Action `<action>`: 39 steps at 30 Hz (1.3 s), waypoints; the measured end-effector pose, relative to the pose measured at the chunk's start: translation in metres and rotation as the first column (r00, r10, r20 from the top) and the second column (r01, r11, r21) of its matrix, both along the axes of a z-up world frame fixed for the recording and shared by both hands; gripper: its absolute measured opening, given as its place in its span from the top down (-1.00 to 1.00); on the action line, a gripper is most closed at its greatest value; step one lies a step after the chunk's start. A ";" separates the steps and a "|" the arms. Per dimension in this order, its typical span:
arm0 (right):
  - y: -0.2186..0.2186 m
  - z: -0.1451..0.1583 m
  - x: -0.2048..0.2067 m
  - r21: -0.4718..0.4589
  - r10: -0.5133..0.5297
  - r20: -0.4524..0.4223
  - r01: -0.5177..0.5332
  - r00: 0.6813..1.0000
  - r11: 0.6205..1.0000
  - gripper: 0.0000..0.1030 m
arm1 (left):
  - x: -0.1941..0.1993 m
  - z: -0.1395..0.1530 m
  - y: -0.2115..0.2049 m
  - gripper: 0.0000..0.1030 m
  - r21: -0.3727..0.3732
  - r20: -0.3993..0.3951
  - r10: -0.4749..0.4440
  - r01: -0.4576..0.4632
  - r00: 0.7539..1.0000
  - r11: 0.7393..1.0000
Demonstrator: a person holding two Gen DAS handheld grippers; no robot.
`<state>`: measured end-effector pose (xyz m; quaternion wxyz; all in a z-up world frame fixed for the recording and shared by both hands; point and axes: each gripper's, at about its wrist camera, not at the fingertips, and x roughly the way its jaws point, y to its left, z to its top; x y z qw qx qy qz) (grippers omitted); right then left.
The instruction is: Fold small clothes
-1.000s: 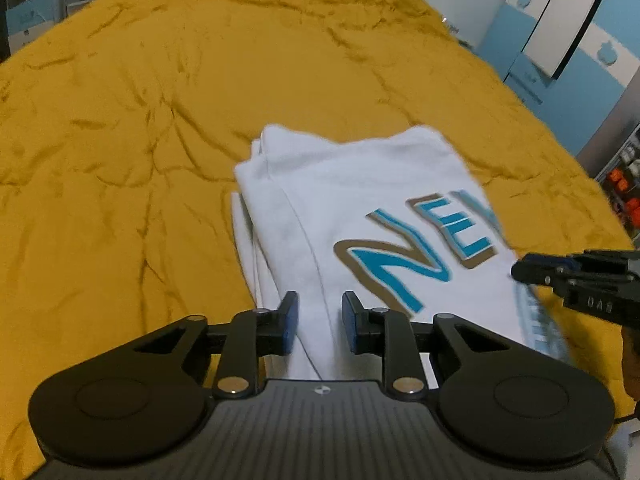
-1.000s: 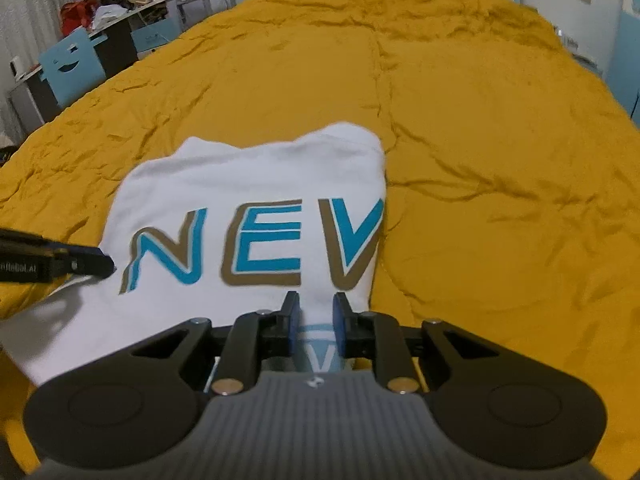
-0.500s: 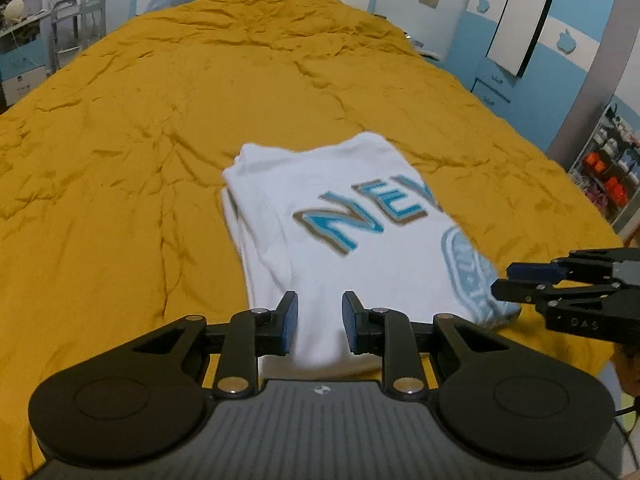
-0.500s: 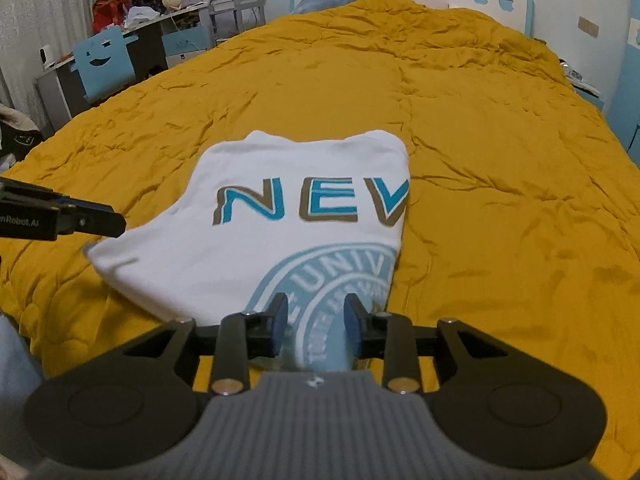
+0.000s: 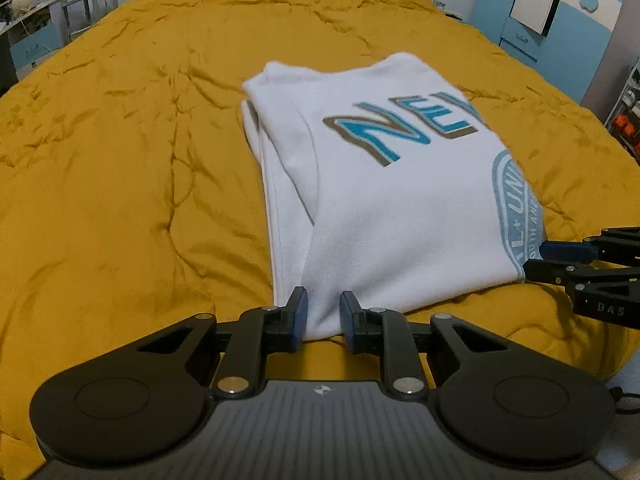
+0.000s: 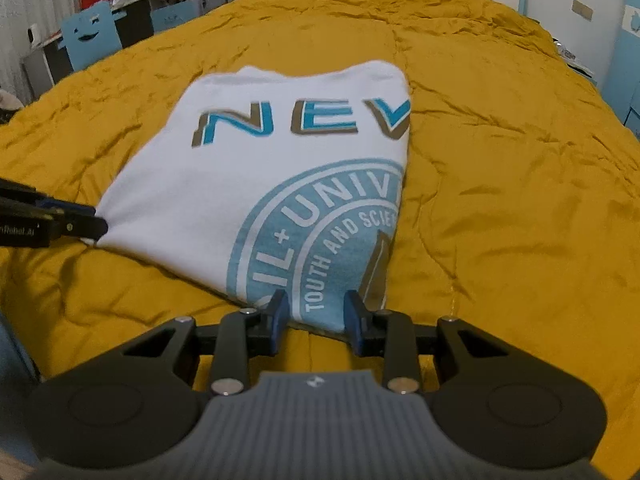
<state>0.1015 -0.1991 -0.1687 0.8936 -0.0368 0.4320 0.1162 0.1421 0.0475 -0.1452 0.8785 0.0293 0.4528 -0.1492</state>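
1. Your left gripper point(image 5: 323, 316) had its fingers narrow, pinched on the near-left corner of the shirt point(image 5: 380, 208). Its jaws had just closed a little further, with fabric filling the gap between the pads.
2. Creases in the shirt ran from that corner forward and away from the left fingertips.
3. Your right gripper point(image 6: 316, 320) had its fingers set a bit wider. Its jaws had just been opening. The near-right hem lay between the fingers, but the pads weren't pressing on it.
4. The shirt lay folded flat on the quilt point(image 5: 140, 160), directly ahead of both pairs of fingers, with its near edge at the fingertips.
5. The print faced up. "NEV" sat further out from the fingers, and the round blue seal was close in, just ahead of the right fingers.
6. Stacked folded layers showed along the shirt's left edge, ahead of the left fingers.
7. In the left wrist view, the right fingertips sat at the shirt's near-right corner. I couldn't tell whether they were touching it.
8. The quilt was wrinkled on all sides of the shirt.
9. A chair point(image 6: 92, 36) stood far out, to the left of the right fingers, past the quilt's edge.
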 end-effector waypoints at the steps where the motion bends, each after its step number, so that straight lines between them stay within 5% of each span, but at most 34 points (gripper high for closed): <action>1: 0.000 -0.005 0.000 -0.003 0.005 -0.001 -0.005 1.000 1.000 0.48 | 0.000 -0.005 0.000 0.51 0.003 0.003 -0.002 0.002 1.000 1.000; 10: 0.000 -0.021 0.008 -0.006 0.017 -0.008 -0.017 1.000 1.000 0.48 | -0.006 -0.009 -0.009 0.51 0.080 0.046 -0.052 0.048 0.998 0.996; 15: 0.001 -0.005 0.016 -0.016 0.042 -0.065 -0.043 0.997 0.999 0.47 | -0.003 0.006 -0.007 0.48 0.053 0.012 -0.066 0.065 0.998 0.996; 21: 0.003 0.028 0.030 0.001 0.067 -0.146 -0.068 0.987 0.998 -0.05 | -0.001 0.047 -0.006 -0.09 0.029 0.020 -0.128 0.128 0.992 0.991; 26: 0.001 0.084 0.019 0.040 0.074 0.035 -0.076 0.997 0.996 -0.12 | -0.010 0.100 -0.001 -0.63 0.019 0.217 -0.050 0.047 0.975 0.999; 31: 0.002 0.121 -0.002 0.075 -0.007 0.244 -0.012 0.970 0.997 -0.59 | -0.026 0.135 -0.005 -0.71 -0.049 0.407 0.132 -0.123 0.904 0.991; 36: 0.014 0.135 -0.024 0.141 -0.079 0.346 0.031 0.935 0.990 -0.58 | -0.046 0.141 -0.020 -0.73 -0.096 0.492 0.198 -0.173 0.848 0.980; 39: 0.027 0.131 -0.039 0.128 -0.081 0.363 0.036 0.928 0.991 -0.59 | -0.057 0.136 -0.023 -0.78 -0.138 0.462 0.256 -0.216 0.849 0.967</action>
